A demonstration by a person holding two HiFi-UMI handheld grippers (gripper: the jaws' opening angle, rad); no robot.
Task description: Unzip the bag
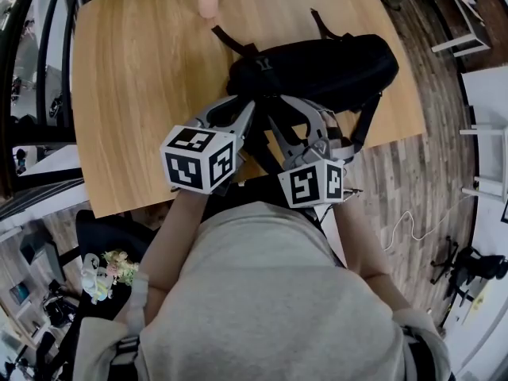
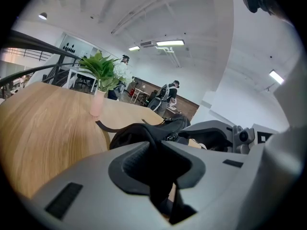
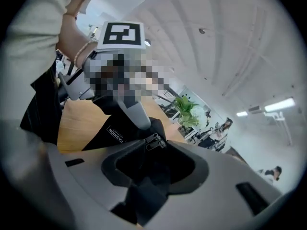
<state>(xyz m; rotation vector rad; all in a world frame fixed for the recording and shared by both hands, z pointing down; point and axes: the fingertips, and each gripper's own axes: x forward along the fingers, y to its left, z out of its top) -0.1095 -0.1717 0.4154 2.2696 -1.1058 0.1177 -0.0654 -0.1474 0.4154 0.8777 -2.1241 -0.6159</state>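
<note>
The black fabric bag (image 1: 333,70) lies on the right part of the light wooden worktop (image 1: 135,78), and its near end points toward the person. Its straps trail over the surface, and one hangs over the near edge. At the far edge we see a small pink vase (image 1: 207,2) holding green leaves.

Both tools meet at the near end of the bag. The left tool (image 1: 248,109) is clenched on a raised fold of the bag's fabric. In the left gripper view this fold stands pinched between the two grey jaw tips.

The right tool (image 1: 286,117) sits just beside the left tool, on its right. In the right gripper view its jaws stand apart, released, with black fabric lying loosely between them. Two metal zipper pulls (image 3: 154,142) rest at the tip of one jaw. A white printed label (image 3: 115,134) shows on the bag, near the left tool's grey jaw.
</note>
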